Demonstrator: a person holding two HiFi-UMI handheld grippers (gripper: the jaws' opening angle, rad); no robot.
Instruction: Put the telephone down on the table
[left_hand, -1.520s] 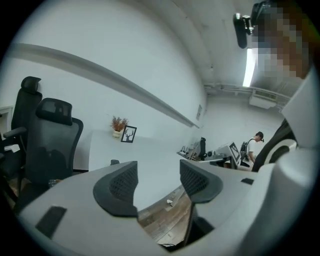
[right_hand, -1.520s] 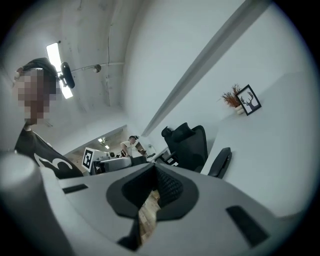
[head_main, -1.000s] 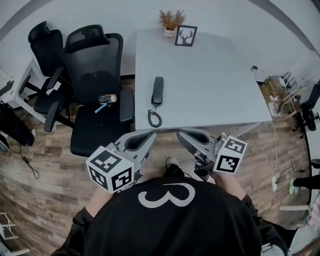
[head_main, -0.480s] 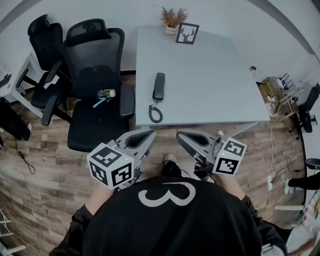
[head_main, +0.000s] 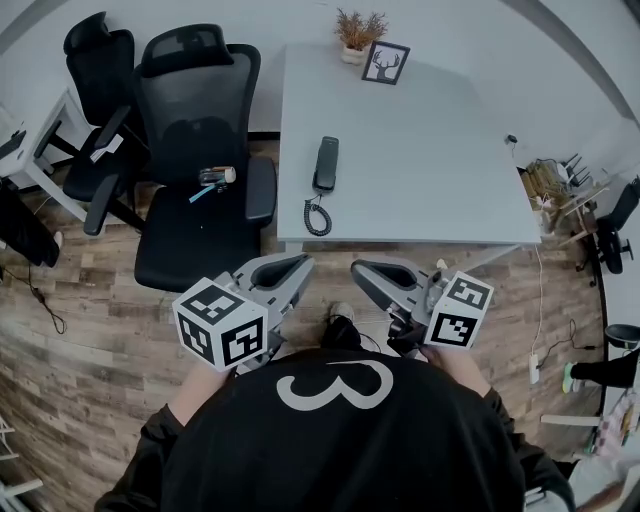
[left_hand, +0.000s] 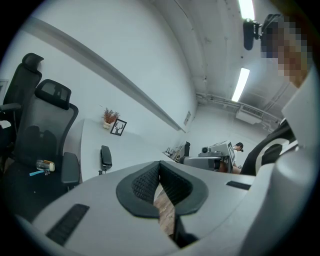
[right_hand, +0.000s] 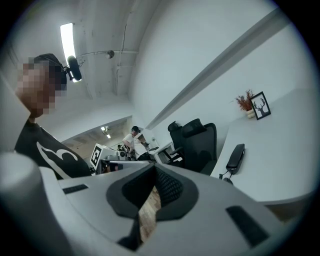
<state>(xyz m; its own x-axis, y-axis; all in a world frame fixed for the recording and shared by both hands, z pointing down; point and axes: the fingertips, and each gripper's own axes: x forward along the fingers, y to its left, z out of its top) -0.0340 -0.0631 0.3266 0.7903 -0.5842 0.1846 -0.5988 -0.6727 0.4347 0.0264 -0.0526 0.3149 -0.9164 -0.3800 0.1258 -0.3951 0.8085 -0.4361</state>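
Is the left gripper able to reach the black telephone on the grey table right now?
Probably yes: nothing stands between the left gripper and the black telephone near the grey table's edge, though its jaws are shut.

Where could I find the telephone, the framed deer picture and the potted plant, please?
telephone (head_main: 325, 163): head view, middle of the handset.
framed deer picture (head_main: 385, 63): head view, centre of the print.
potted plant (head_main: 360, 28): head view, dried sprigs above the pot.

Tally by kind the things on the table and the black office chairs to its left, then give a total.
Telephone: 1
Framed picture: 1
Potted plant: 1
Black office chairs: 2
Total: 5
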